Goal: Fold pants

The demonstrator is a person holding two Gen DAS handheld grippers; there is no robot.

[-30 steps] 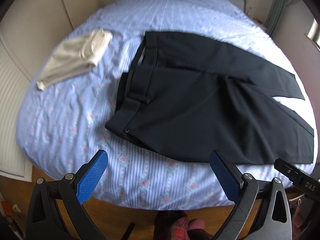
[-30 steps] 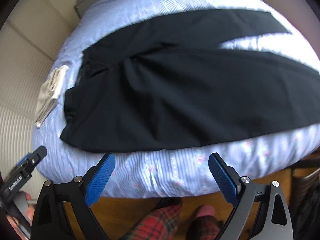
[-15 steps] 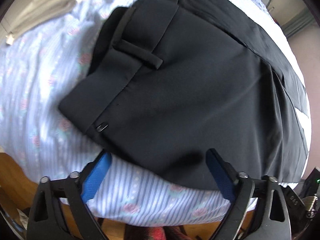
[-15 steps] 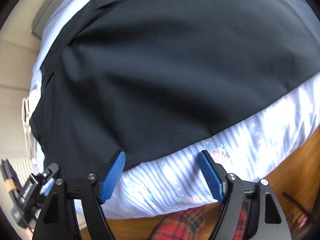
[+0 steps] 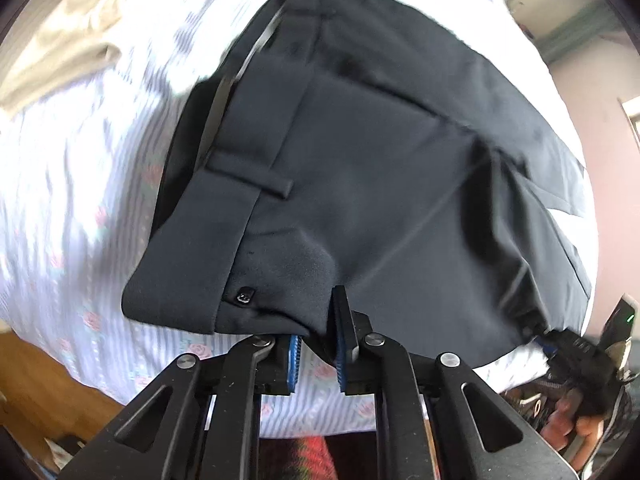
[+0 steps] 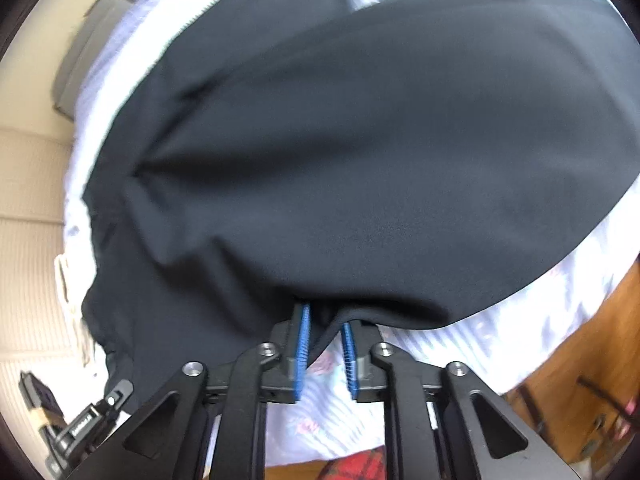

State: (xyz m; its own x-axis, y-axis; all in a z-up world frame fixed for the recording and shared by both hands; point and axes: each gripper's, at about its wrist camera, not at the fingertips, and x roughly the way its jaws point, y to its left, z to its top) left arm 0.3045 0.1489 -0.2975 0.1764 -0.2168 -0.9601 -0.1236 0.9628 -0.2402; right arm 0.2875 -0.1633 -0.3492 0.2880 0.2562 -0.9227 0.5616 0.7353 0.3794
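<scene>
Black pants point(image 5: 380, 168) lie spread on the bed, waistband to the left and legs running right. My left gripper point(image 5: 318, 332) is shut on the pants' near edge, just right of the waistband button point(image 5: 245, 295). My right gripper point(image 6: 326, 332) is shut on the near edge of the pants point(image 6: 360, 152) farther along the leg. The right gripper also shows at the right edge of the left wrist view point(image 5: 560, 344). The left gripper's body shows at the lower left of the right wrist view point(image 6: 84, 424).
The bed has a pale blue striped floral sheet point(image 5: 80, 208). A folded beige garment point(image 5: 68, 36) lies at the far left of the bed. A grey headboard point(image 6: 88, 44) and a cream wall are beyond. Wooden floor point(image 6: 580, 340) lies below the bed edge.
Both grippers moved in to the near edge of the pants and closed on the fabric. The cloth now bunches and lifts slightly at both grips.
</scene>
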